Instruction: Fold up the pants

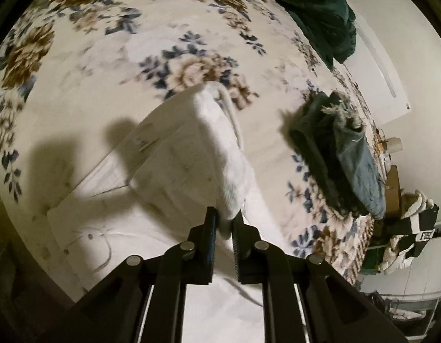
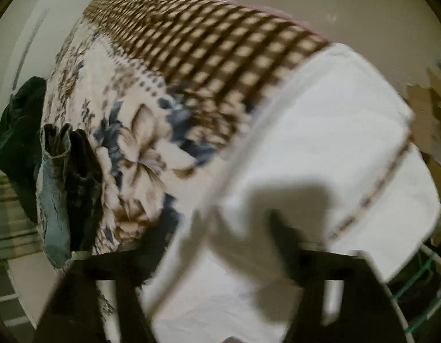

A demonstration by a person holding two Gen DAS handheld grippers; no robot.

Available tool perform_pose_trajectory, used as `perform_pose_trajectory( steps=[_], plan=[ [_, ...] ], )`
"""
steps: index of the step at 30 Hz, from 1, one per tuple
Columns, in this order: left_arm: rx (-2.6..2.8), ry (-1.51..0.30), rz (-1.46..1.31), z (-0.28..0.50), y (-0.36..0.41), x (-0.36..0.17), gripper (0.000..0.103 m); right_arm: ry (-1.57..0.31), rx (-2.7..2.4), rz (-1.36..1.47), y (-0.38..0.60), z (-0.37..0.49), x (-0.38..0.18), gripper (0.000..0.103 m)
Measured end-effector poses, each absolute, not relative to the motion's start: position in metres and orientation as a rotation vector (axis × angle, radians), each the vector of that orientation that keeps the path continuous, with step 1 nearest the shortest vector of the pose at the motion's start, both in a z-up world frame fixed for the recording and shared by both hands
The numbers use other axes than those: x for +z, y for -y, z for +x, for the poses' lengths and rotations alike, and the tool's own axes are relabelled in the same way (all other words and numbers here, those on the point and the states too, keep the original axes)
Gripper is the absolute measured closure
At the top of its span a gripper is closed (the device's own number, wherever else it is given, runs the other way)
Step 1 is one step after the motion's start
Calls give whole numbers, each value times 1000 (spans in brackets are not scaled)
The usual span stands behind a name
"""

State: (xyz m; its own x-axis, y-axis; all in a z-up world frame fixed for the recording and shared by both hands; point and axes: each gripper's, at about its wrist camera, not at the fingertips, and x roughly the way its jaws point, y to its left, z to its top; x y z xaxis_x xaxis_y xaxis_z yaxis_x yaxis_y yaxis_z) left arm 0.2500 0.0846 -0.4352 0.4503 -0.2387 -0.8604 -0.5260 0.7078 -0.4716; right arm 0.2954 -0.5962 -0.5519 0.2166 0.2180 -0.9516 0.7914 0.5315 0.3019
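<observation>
Here the left hand-held gripper (image 1: pixel 223 223) is clenched on a raised fold of the white pants (image 1: pixel 191 154), its two black fingers (image 1: pixel 210 228) pinching the thick white cloth between them. To the left of that hand-held gripper the pants lie flat on the bed, with a pocket seam, a small rivet and a paper label showing, and dark shadows fall across them. Ahead of it the lifted fold rises and ends in a rounded edge over the floral blanket (image 1: pixel 100 57), which covers the bed in cream, brown and blue flowers. To its right, apart from the white pants, a folded pile of dark and blue denim (image 1: pixel 343 160) with a frayed hem sits on the blanket, and farther ahead on the right a dark green garment (image 1: pixel 326 11) lies near the bed's far edge by the wall. In the right wrist view, which is strongly blurred, the denim pile (image 2: pixel 57 188) and the green garment (image 2: pixel 17 131) lie far to the left of the right hand-held gripper (image 2: pixel 280 240). The blanket's brown checked border (image 2: pixel 214 45) runs ahead. The white pants (image 2: pixel 334 131) spread ahead and to the right, draped over that hand-held gripper; only a dark shape of one finger shows against the cloth, so I cannot tell whether it is grasping.
</observation>
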Motion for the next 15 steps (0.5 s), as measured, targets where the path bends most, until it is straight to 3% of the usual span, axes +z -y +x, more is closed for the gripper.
perform_pose_trajectory(
  steps=[3,4,5,6,15],
  plan=[
    [210,-1109,-801,245,-87,-446,97,-1437,-605,942,608,319,-589,24],
    [212,-1108,-801,243,-88,-450,98,-1467,-637,945,610,319,-602,37],
    [212,-1113,-798,243,-88,-455,98,-1483,-651,955,612,317,-610,75],
    [213,-1117,-791,240,-89,-460,98,-1474,-662,954,612,313,-610,91],
    [239,-1128,-824,197,-109,-464,99,-1295,-556,887,589,200,-523,94]
  ],
)
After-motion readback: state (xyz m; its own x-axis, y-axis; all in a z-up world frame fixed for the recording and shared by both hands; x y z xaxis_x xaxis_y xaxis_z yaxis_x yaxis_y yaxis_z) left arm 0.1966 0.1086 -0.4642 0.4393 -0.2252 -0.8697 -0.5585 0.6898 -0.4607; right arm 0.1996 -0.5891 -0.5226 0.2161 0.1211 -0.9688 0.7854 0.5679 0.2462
